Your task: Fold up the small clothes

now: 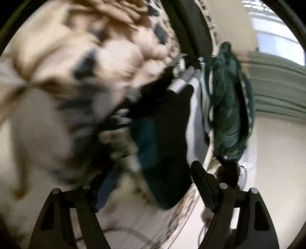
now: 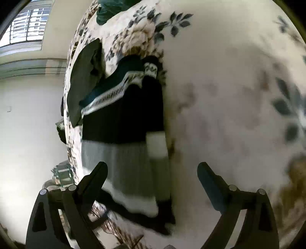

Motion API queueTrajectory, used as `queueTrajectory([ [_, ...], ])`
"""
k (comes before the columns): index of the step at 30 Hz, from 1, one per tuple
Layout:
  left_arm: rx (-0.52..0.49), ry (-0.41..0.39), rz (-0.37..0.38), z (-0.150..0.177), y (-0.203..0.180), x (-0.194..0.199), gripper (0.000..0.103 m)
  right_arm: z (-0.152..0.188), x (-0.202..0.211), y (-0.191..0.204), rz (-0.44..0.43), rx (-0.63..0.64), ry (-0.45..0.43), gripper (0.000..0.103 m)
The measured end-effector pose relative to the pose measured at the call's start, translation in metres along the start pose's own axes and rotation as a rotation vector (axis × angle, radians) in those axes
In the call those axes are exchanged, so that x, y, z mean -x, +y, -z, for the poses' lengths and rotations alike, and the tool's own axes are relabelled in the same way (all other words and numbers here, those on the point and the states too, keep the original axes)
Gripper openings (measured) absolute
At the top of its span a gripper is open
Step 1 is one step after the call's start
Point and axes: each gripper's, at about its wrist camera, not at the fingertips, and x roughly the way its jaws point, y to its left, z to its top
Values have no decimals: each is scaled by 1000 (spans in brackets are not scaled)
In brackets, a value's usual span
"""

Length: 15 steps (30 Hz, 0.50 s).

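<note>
Garment (image 2: pixel 122 115), dark w/ pale hem, lies on floral bedspread (image 2: pixel 220 95), long axis running away from R gripper (image 2: pixel 152 174); jaws spread, empty, hem just ahead. L gripper (image 1: pixel 145 172) blurred, spread, likely farther off.

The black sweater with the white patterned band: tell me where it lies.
In the right wrist view, the black sweater lies left of centre on the floral bedspread, just ahead of the open right gripper.

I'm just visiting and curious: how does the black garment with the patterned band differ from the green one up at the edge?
The black garment lies spread flat; the green garment sits bunched. The black one ends in a pale ribbed hem; the green shows none. Both rest on the flowered cloth.
</note>
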Motion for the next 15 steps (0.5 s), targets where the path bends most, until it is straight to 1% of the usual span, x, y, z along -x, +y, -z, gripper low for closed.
queueTrajectory([
  [2,-1,-51,9,-4,-5,-18,76,-18,-16,-1,-32,11,12,96],
  [3,4,-75,-13,-7,-6,-24,74,-28,-24,-1,-41,20,24,96],
  [4,23,-116,-22,-10,-6,-27,73,-36,-31,-1,-48,21,30,96],
  [5,40,-152,-10,-13,-3,-25,55,-45,-39,0,-58,18,41,96],
  [6,46,-181,-17,-15,-3,-25,35,-55,-50,0,-71,16,57,96],
  [7,37,-189,-25,-18,-5,-25,34,-60,-54,1,-74,13,62,97],
  [8,24,-198,-28,-19,-8,-23,30,-65,-60,3,-78,8,68,97],
  [9,-5,-205,-29,-20,-12,-18,28,-66,-61,6,-82,12,56,95],
  [10,-38,-205,-42,-21,-18,-13,26,-68,-59,11,-92,25,34,72],
  [11,-48,-201,-42,-22,-21,-11,24,-68,-62,16,-104,41,38,25],
  [12,-60,-185,-40,-25,-25,-7,23,-66,-64,19,-105,31,42,23],
  [14,-107,-164,-46,-34,-34,2,23,-57,-56,25,-106,27,-2,17],
  [15,-143,-141,-54,-43,-39,10,22,-47,-48,27,-117,6,-34,16],
])
